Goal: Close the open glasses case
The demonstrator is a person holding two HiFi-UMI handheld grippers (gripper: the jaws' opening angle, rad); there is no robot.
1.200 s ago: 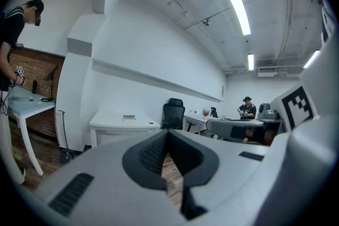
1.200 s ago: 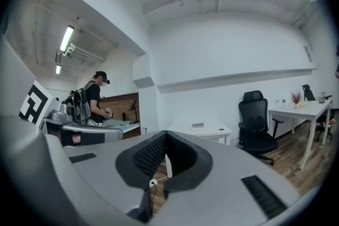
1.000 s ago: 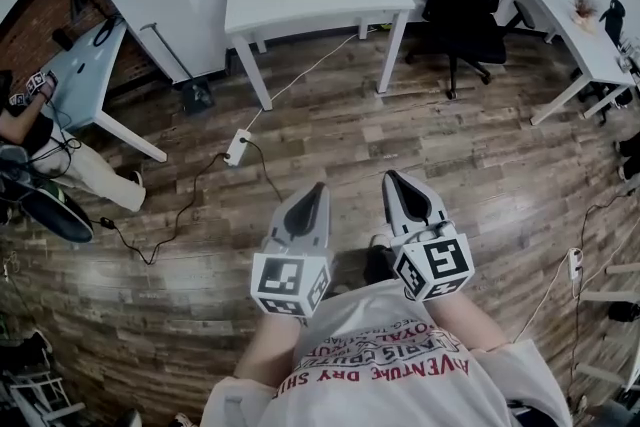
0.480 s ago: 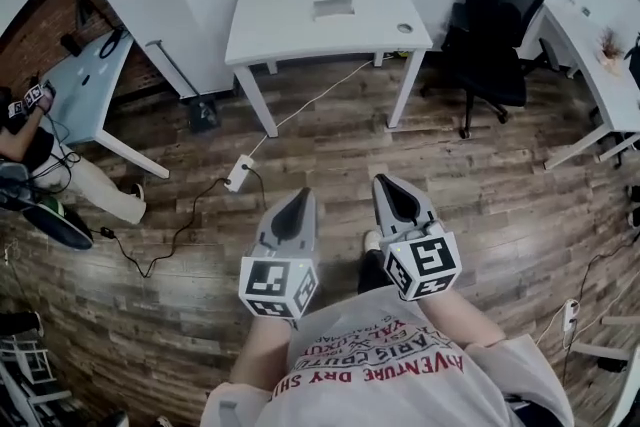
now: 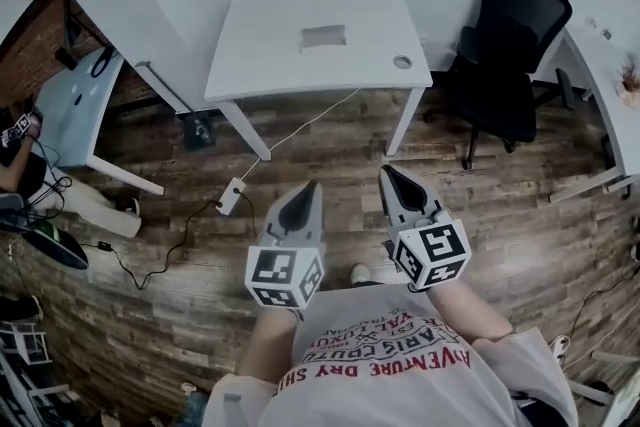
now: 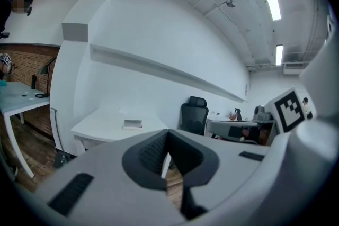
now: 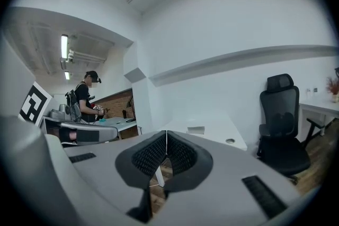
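A small pale grey case [image 5: 323, 36] lies on the white table [image 5: 290, 70] ahead of me; it is too far off to tell whether its lid is up. It also shows as a low box [image 6: 132, 124] in the left gripper view and as the same box [image 7: 195, 130] in the right gripper view. My left gripper [image 5: 308, 187] and right gripper [image 5: 390, 173] are held side by side in front of my chest, over the wood floor and short of the table. The jaws of the left gripper [image 6: 168, 132] meet with nothing between them, and so do those of the right gripper [image 7: 166, 133].
A black office chair [image 5: 520, 35] stands right of the table. A power strip [image 5: 230, 196] and its cables lie on the floor near the table's left leg. A pale blue desk [image 5: 70, 105] is at the left with a person [image 7: 85, 98] beside it. Another white desk [image 5: 600, 55] is at the right.
The view has moved forward: the white table and the case are nearer and larger. Both grippers stay shut and empty in front of my chest.
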